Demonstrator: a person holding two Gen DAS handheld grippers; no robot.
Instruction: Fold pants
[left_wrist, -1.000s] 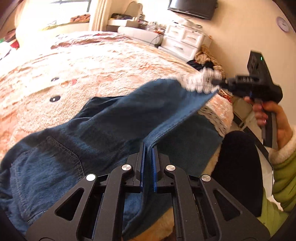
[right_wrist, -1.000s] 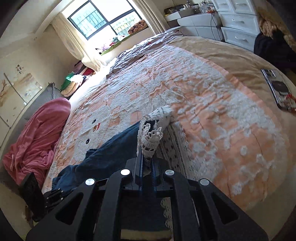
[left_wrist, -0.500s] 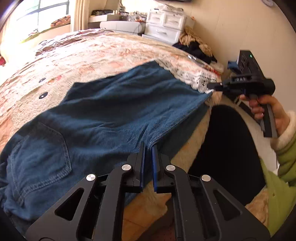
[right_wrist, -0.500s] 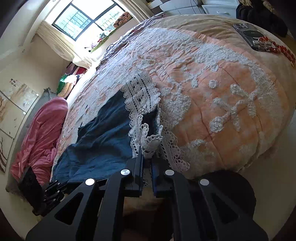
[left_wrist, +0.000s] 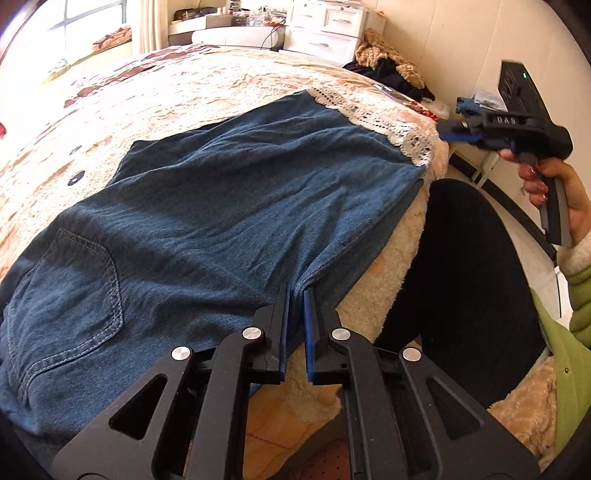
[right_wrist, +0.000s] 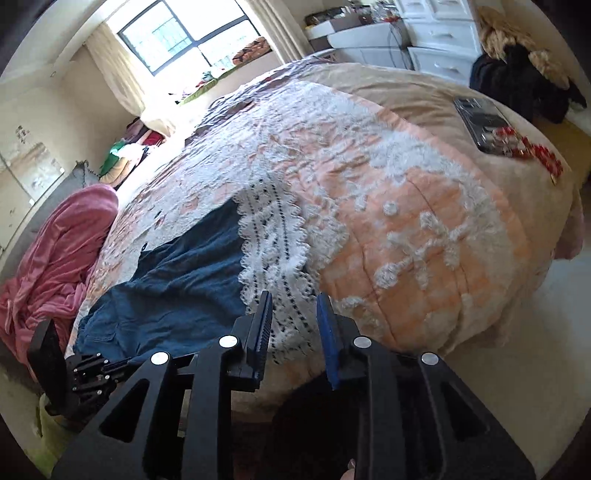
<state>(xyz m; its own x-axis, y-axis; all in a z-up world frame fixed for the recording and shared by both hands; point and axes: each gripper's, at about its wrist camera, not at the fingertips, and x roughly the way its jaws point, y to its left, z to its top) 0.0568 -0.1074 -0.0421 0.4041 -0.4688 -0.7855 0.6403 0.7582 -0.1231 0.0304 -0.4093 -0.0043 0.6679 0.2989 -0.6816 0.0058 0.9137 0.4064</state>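
Note:
Blue denim pants (left_wrist: 207, 206) with a white lace hem (left_wrist: 384, 125) lie flat on the bed, one leg folded over the other. My left gripper (left_wrist: 295, 295) is shut on the pants' near edge at mid-leg, by the bed's edge. My right gripper (right_wrist: 293, 314) is open and empty, just off the lace hem (right_wrist: 273, 251) at the bed's corner. It also shows in the left wrist view (left_wrist: 458, 133), held by a hand. The pants show in the right wrist view (right_wrist: 177, 280).
The bed has an orange and white fluffy blanket (right_wrist: 406, 221). A phone and red beads (right_wrist: 491, 133) lie near its far corner. A pink blanket (right_wrist: 55, 251) is heaped at the left. White drawers (left_wrist: 325, 33) and a clothes pile (left_wrist: 388, 62) stand by the wall.
Both grippers lowered the lifted pant leg onto the bed, so the pants now lie flat. My right gripper opened and let go of the lace hem. My left gripper kept its hold.

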